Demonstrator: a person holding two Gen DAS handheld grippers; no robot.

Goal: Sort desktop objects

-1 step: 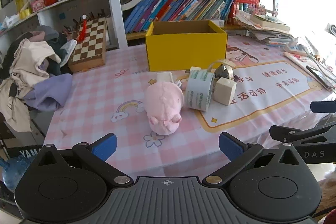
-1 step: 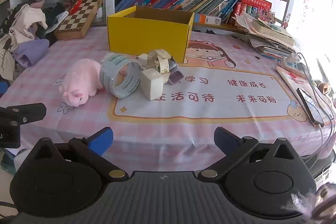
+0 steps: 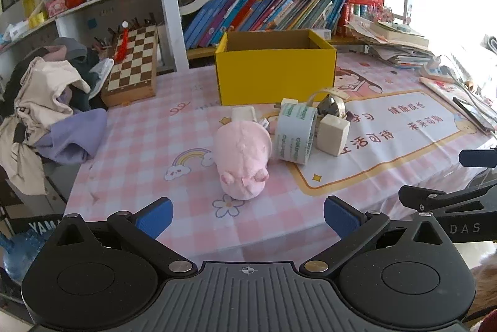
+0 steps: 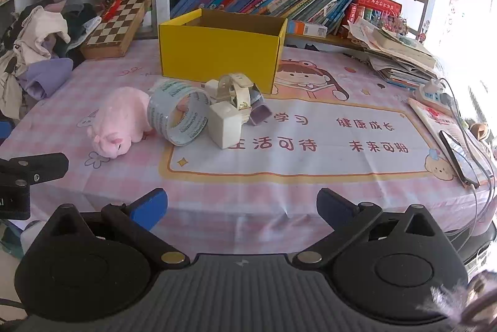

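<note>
A pink plush pig [image 3: 243,158] [image 4: 119,122] lies on the pink checked tablecloth. Beside it stand a roll of clear tape [image 3: 295,133] [image 4: 178,116] on edge, a cream block [image 3: 332,134] [image 4: 225,126], a cream wristwatch [image 3: 330,102] [image 4: 237,91] and a small purple thing [image 4: 259,114]. An open yellow box [image 3: 275,72] [image 4: 217,50] stands behind them. My left gripper [image 3: 248,217] is open and empty at the table's front edge, short of the pig. My right gripper [image 4: 242,206] is open and empty at the front edge.
A chessboard [image 3: 133,64] and a pile of clothes [image 3: 46,102] lie at the back left. Stacked papers [image 4: 400,52], a power strip [image 4: 433,92] and a phone [image 4: 458,158] lie at the right. Bookshelves [image 3: 264,11] stand behind the table.
</note>
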